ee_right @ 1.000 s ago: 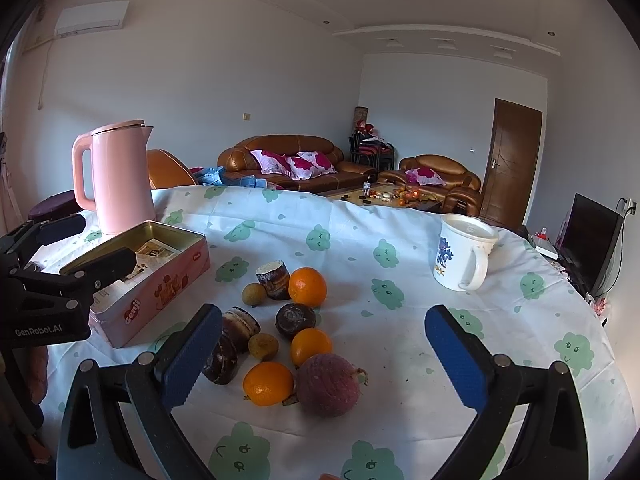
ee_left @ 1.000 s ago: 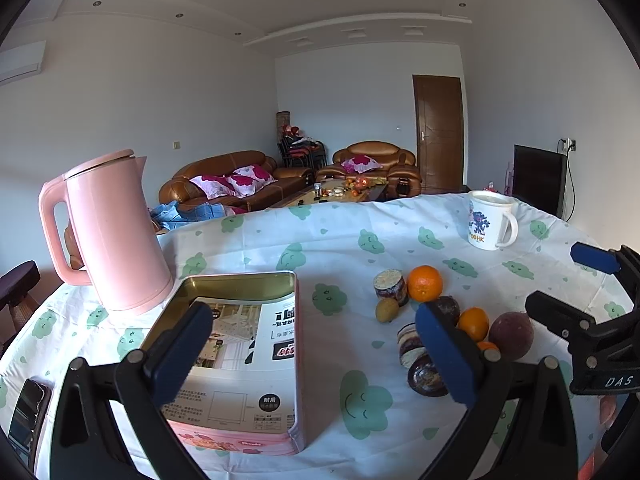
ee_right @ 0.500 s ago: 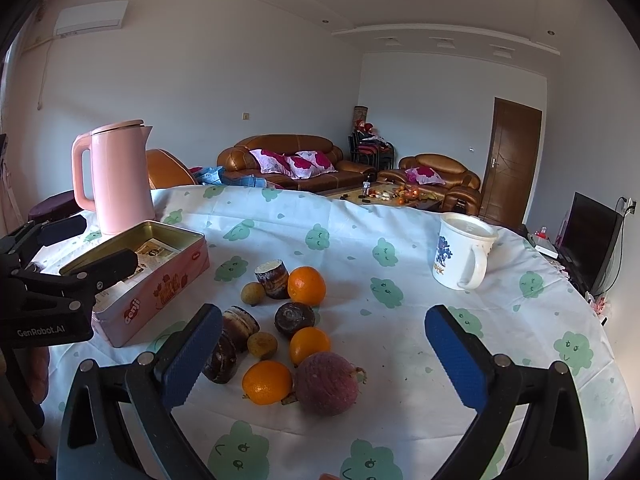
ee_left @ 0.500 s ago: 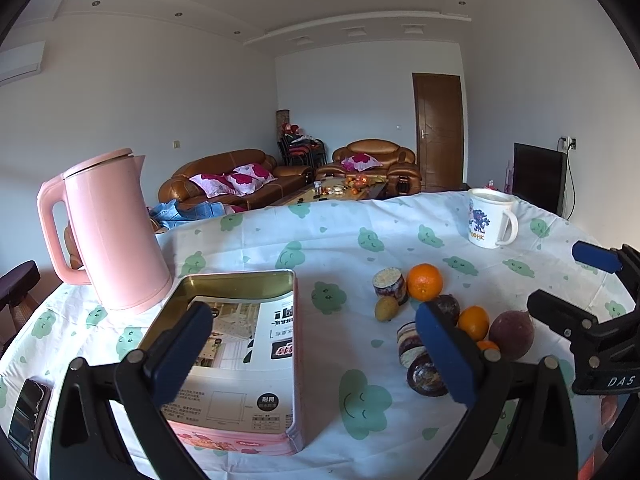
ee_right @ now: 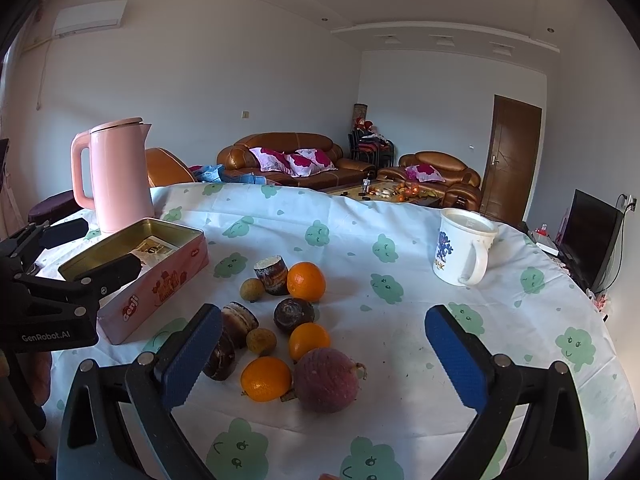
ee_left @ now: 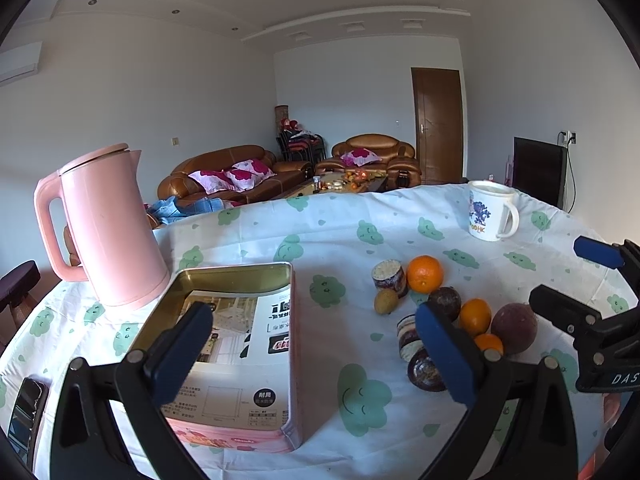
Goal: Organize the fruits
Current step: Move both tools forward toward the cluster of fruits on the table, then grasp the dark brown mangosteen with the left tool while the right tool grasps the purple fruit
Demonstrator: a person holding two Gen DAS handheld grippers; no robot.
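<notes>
A cluster of fruit lies on the tablecloth: an orange (ee_right: 306,281), two smaller oranges (ee_right: 309,340) (ee_right: 265,378), a big purple-red fruit (ee_right: 326,380), a dark passion fruit (ee_right: 293,314), small brown fruits (ee_right: 252,289) and cut cane pieces (ee_right: 272,274). An open pink tin (ee_left: 240,344) with printed paper inside sits to their left; it also shows in the right wrist view (ee_right: 156,276). My left gripper (ee_left: 316,356) is open and empty, over the tin's near right edge. My right gripper (ee_right: 324,360) is open and empty, just short of the fruit.
A pink kettle (ee_left: 106,228) stands behind the tin at the left. A white mug (ee_right: 462,252) stands at the far right of the table. A phone (ee_left: 26,412) lies at the near left edge. Sofas and a door are beyond the table.
Both grippers have barely shifted; the scene is nearly the same. Nothing was taken or released.
</notes>
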